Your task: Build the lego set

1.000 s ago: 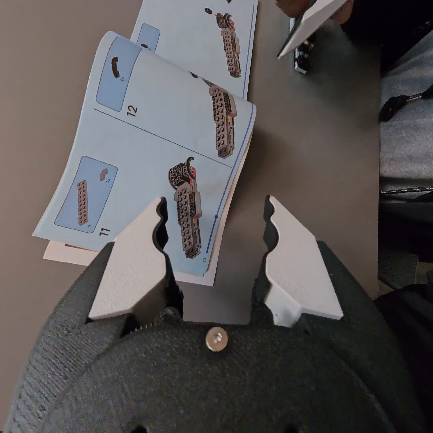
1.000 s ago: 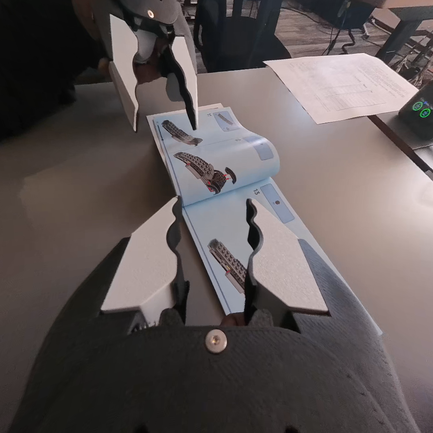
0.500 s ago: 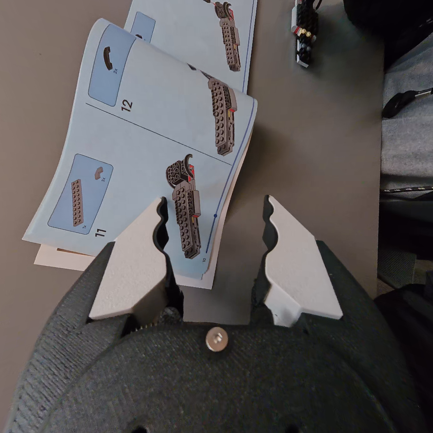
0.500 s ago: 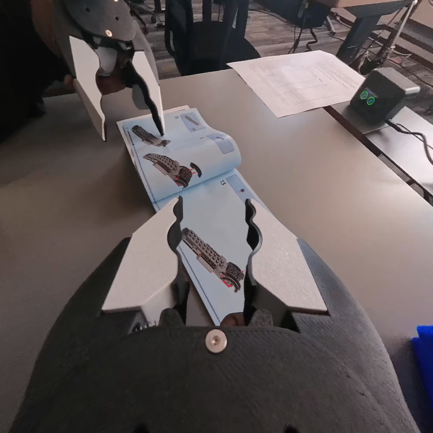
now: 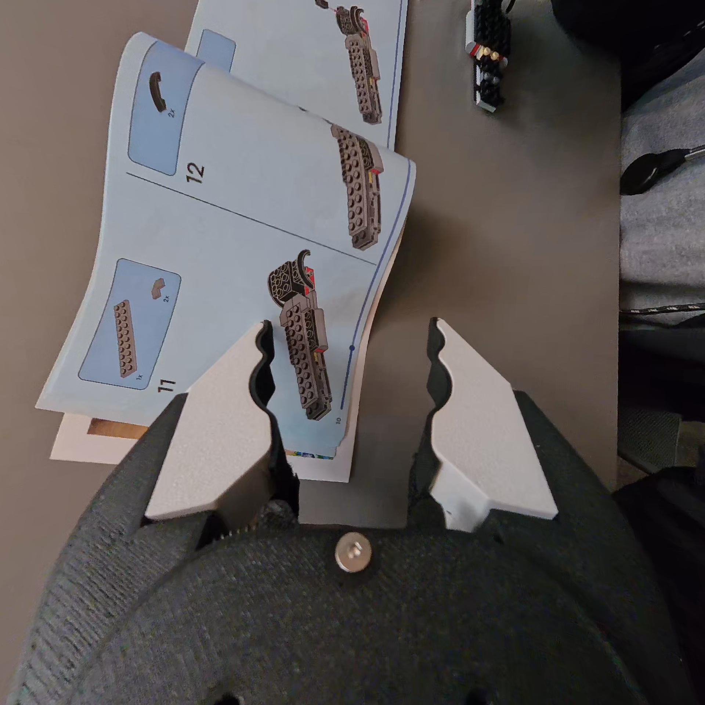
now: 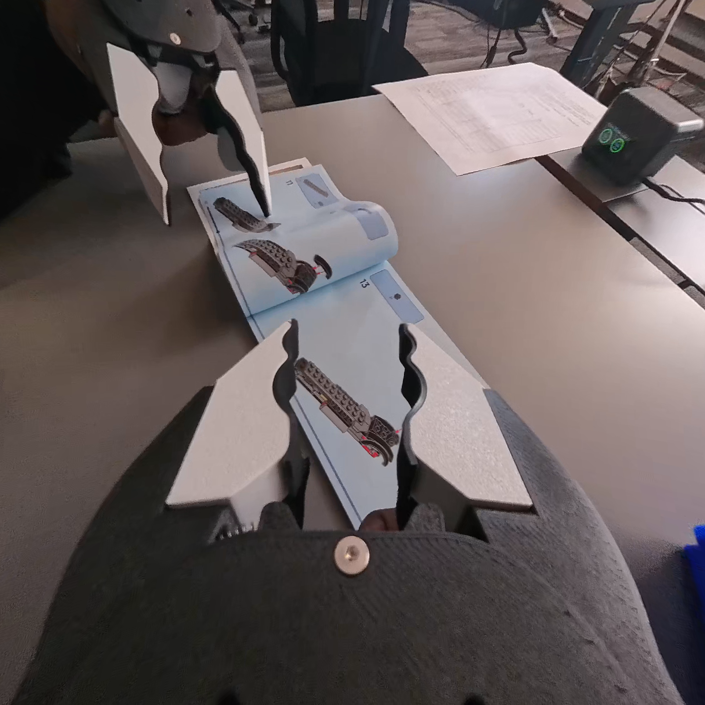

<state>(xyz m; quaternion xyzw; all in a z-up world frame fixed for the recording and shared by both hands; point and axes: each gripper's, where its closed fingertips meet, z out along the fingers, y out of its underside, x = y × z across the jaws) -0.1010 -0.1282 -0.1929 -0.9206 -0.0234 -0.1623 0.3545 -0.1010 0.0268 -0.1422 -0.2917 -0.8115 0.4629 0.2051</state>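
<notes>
Left gripper (image 5: pixel 351 324): jaws wide, holding nothing; in the right wrist view (image 6: pixel 217 213) one fingertip (image 6: pixel 263 206) comes down onto the booklet's far page, though actual contact is hard to judge.
Right gripper (image 6: pixel 347 328): jaws moderately apart, empty, low over the booklet's near page; something dark sits between the finger bases, too hidden to identify.
Desk (image 6: pixel 496 305): grey-brown, carries everything; its near edge is cut off by the gripper bodies.
Booklet (image 5: pixel 248 229): light blue, open; far page curled up (image 6: pixel 362 229), near page flat. Its lower corner is covered by the left gripper in the left wrist view.
Paper sheet (image 6: pixel 492 110): white, printed, at the desk's far right corner, well apart from the booklet.
Black box (image 6: pixel 641 133): on a neighbouring surface at right, with two green rings lit; a cable trails off.
Lego model (image 5: pixel 488 65): dark, partly built, beside the booklet's edge near the desk's rim; cut off at the top of the frame.
Blue item (image 6: pixel 696 560): only a sliver at the right edge, unidentifiable.
</notes>
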